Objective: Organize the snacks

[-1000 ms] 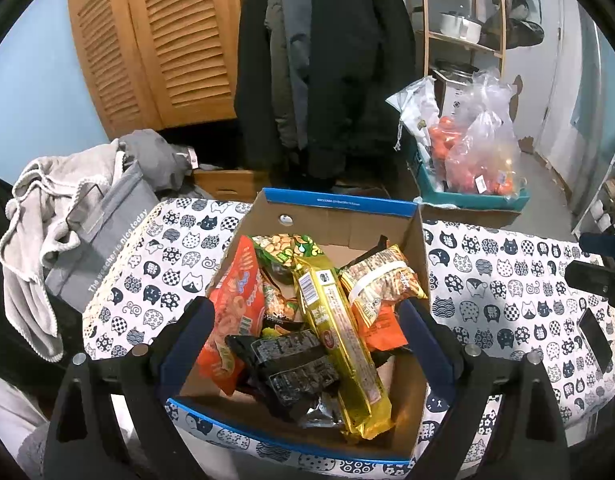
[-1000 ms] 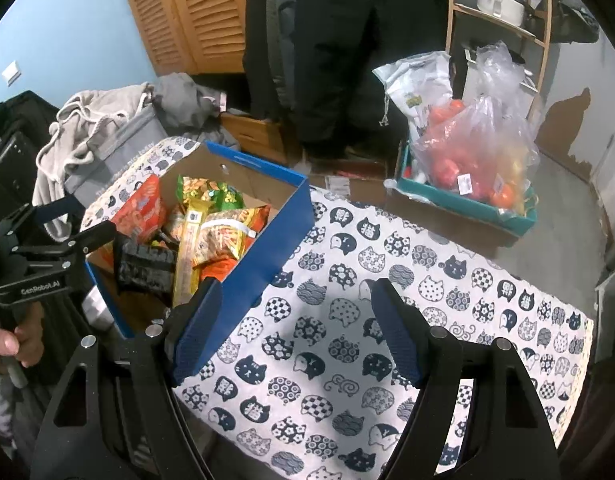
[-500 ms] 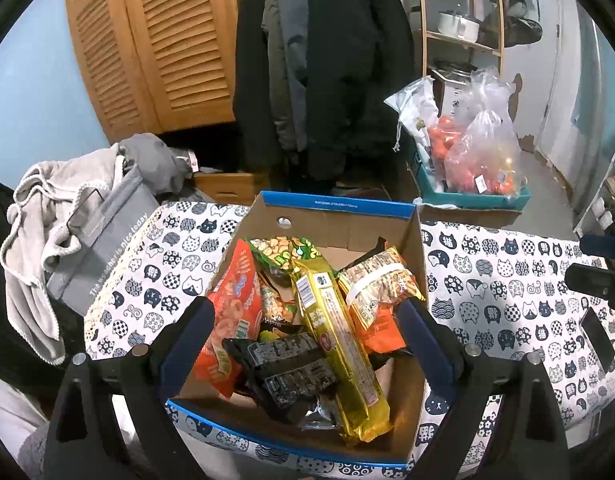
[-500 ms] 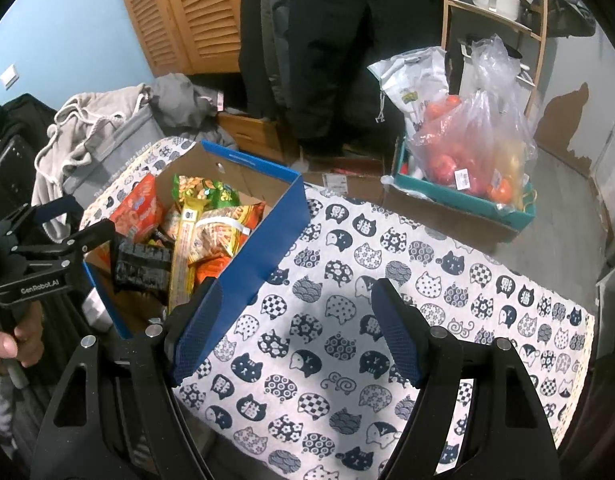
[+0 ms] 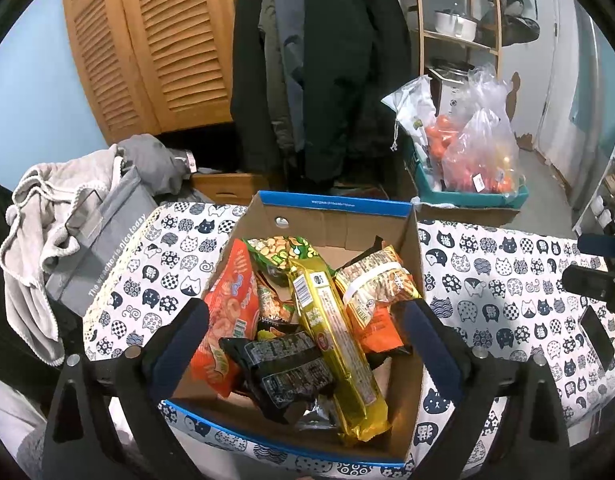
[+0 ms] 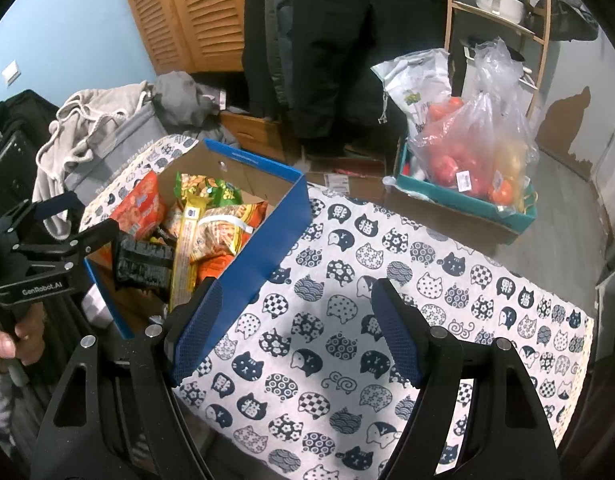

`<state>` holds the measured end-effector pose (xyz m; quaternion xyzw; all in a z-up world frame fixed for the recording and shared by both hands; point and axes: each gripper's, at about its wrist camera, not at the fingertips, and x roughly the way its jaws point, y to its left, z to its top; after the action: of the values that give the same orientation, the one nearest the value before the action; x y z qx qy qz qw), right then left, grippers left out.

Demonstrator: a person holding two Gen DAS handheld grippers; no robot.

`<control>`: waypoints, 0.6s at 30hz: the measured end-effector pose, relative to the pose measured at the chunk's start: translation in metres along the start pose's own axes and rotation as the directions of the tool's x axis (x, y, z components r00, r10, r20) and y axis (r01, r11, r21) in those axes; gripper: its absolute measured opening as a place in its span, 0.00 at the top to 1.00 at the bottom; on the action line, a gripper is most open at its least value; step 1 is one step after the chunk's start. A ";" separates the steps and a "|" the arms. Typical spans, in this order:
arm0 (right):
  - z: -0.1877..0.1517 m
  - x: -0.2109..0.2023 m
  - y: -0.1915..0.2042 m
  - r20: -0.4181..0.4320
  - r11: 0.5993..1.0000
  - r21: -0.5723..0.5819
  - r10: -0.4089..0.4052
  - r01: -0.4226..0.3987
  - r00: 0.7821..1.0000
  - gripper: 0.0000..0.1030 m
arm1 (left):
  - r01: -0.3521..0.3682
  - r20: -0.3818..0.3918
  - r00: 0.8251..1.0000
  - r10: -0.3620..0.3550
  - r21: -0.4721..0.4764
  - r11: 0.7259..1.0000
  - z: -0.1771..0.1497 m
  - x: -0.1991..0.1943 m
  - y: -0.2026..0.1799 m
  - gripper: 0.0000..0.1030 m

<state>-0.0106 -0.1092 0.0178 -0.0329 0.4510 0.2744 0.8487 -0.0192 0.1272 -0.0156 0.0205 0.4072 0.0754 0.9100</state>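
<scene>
An open cardboard box with a blue rim (image 5: 335, 204) stands on the cat-print tablecloth (image 6: 387, 280), full of snack packs. Inside lie an orange bag (image 5: 227, 320), a green nut bag (image 5: 283, 252), a long yellow pack (image 5: 335, 344), a black pack (image 5: 283, 368) and a brown-orange pack (image 5: 371, 288). My left gripper (image 5: 303, 344) hovers open above the box's near end with nothing between its fingers. My right gripper (image 6: 295, 336) is open and empty over the cloth, its left finger just past the box's blue wall (image 6: 267, 252). A hand (image 6: 3, 344) holds the left gripper (image 6: 92, 214).
A teal crate with plastic bags of red and orange produce (image 6: 467, 200) sits on the floor beyond the table. Grey clothes and a grey bag (image 5: 87, 240) are piled at the table's left. Dark coats (image 5: 327, 60) hang behind. A dark flat device (image 5: 595, 340) lies at the cloth's right.
</scene>
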 end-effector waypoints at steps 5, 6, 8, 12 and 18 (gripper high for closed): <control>0.000 0.000 0.001 -0.003 1.000 -0.004 0.001 -0.001 1.000 0.26 | 0.002 -0.003 1.000 -0.002 0.001 1.000 0.000 0.000 0.000 0.04; -0.001 -0.001 0.001 -0.003 1.000 -0.004 0.000 0.000 1.000 0.26 | 0.003 -0.003 1.000 -0.003 0.001 1.000 0.000 0.000 0.000 0.04; 0.000 0.000 0.001 -0.003 1.000 -0.002 0.001 -0.001 1.000 0.26 | 0.002 -0.002 1.000 -0.002 0.001 1.000 0.000 0.000 0.000 0.04; 0.000 0.000 0.001 -0.003 1.000 -0.002 0.000 0.000 1.000 0.26 | 0.002 -0.003 1.000 -0.002 0.001 1.000 0.000 0.000 0.000 0.04; 0.000 0.000 0.002 -0.004 1.000 -0.003 0.001 -0.001 1.000 0.26 | 0.009 0.003 1.000 -0.009 0.005 1.000 -0.001 -0.001 -0.001 0.04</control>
<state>-0.0117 -0.1080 0.0177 -0.0343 0.4524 0.2755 0.8475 -0.0202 0.1259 -0.0154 0.0209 0.4059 0.0706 0.9110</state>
